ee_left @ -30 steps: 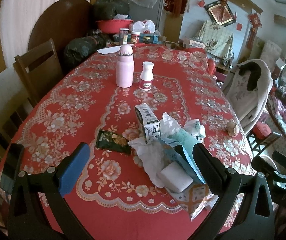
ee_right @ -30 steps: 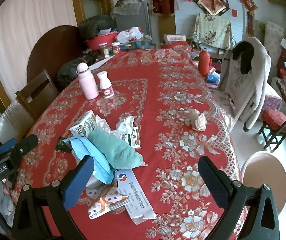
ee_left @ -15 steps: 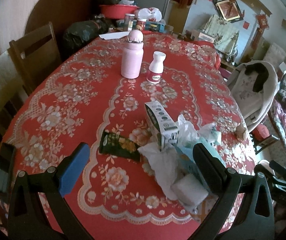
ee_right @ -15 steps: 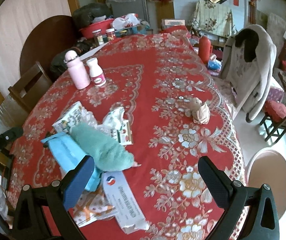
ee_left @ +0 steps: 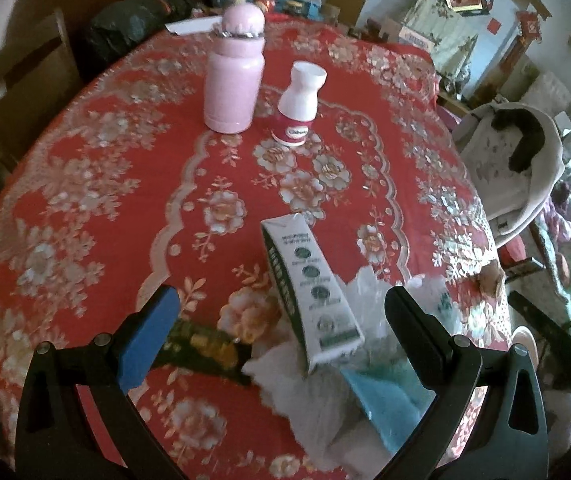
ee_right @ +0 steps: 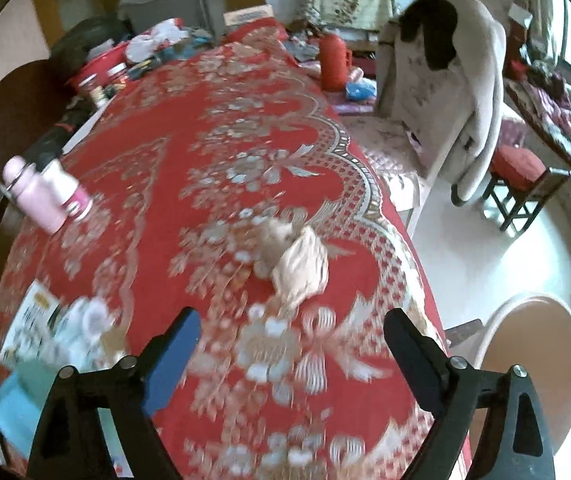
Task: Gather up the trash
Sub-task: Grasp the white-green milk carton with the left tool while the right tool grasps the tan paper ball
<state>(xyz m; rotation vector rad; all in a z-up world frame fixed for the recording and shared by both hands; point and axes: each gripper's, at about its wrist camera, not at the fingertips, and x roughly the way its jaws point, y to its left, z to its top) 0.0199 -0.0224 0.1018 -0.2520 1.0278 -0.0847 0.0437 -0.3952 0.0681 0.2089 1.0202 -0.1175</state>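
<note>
A white and green carton [ee_left: 311,288] lies on the red floral tablecloth [ee_left: 97,184], between the fingers of my open, empty left gripper [ee_left: 277,320]. A dark snack wrapper [ee_left: 205,346] lies beside it, with white plastic [ee_left: 305,396] and a blue packet [ee_left: 385,408] close by. In the right wrist view a crumpled beige paper ball [ee_right: 295,264] lies near the table's right edge, just ahead of my open, empty right gripper [ee_right: 291,336]. The carton and the trash pile [ee_right: 57,336] show blurred at the lower left.
A pink bottle [ee_left: 235,70] and a white bottle [ee_left: 299,104] stand farther back on the table. Clutter and a red basin [ee_right: 97,66] crowd the far end. A chair with a coat [ee_right: 449,84] and a round stool [ee_right: 533,364] stand at the right.
My left gripper has moved forward and lower, closing in on the carton. My right gripper has swung right and forward, from the trash pile toward the paper ball.
</note>
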